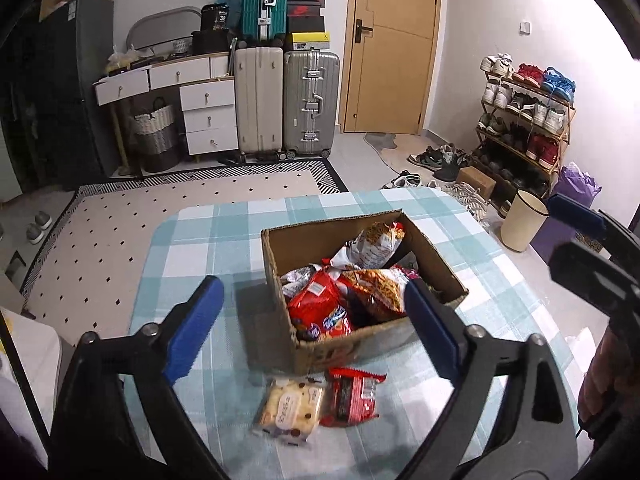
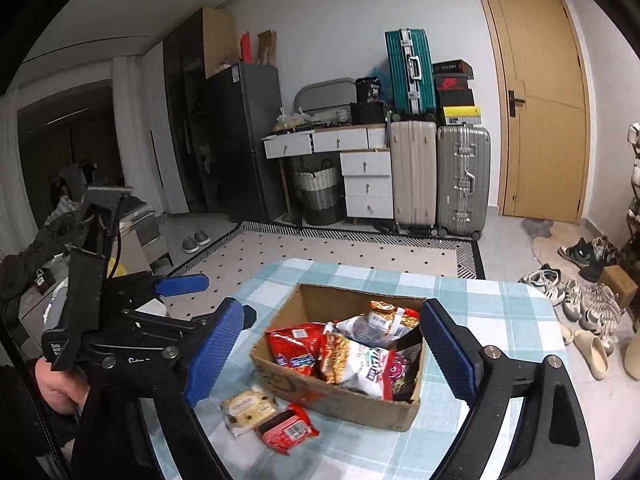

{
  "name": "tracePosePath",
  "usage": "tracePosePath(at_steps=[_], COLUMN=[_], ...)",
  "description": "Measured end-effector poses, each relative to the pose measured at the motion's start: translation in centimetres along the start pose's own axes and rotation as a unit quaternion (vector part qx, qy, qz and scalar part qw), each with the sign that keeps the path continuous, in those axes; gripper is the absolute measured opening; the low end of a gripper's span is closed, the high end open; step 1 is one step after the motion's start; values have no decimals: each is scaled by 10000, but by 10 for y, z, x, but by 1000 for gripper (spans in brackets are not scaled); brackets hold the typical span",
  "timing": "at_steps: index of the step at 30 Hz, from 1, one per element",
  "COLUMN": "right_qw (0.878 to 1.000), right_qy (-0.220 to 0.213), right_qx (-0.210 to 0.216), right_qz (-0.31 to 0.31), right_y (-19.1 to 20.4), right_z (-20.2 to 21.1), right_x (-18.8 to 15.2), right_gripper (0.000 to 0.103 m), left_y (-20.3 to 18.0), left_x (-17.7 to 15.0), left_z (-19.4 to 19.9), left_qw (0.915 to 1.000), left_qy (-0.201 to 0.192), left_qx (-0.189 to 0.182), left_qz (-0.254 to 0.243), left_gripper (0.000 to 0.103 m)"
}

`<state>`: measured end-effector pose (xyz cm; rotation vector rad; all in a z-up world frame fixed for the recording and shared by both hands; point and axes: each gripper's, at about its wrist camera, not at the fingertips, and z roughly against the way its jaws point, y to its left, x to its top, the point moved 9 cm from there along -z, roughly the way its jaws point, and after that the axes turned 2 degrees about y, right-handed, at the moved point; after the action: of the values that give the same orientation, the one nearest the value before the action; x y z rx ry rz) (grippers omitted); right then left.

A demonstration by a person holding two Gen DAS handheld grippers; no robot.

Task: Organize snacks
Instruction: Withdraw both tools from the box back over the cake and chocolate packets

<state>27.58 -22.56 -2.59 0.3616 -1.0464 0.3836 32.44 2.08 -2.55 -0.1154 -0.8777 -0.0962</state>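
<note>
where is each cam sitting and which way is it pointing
Left wrist: rides the left tongs, looking forward and down at the cardboard box on the checked table; its own open blue fingers show, the right tongs at the right edge.
Right wrist: rides the right tongs, same direction, from further right; open fingers, plus the left tongs and a hand at the left.
Shared: box, cream packet, red packet, suitcases, door.
</note>
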Motion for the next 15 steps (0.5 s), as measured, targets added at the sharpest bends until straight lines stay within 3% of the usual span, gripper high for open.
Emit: tracePosePath(at_steps=[3,15], right_qw=[9999,9988], right_qy=[-129,-457], right_qx=[-5,39], right_qz=[56,159], right_y=[12,49], right_z=[15,55], right_x=[-3,-41], right_gripper=[96,102], left_y=[3,11], left_x=[-10,-59], left_z=[18,64], left_qw=[9999,9990], left_qy=[-104,-263], left_qx=[34,328], left_qz=[46,141], left_gripper=[101,102])
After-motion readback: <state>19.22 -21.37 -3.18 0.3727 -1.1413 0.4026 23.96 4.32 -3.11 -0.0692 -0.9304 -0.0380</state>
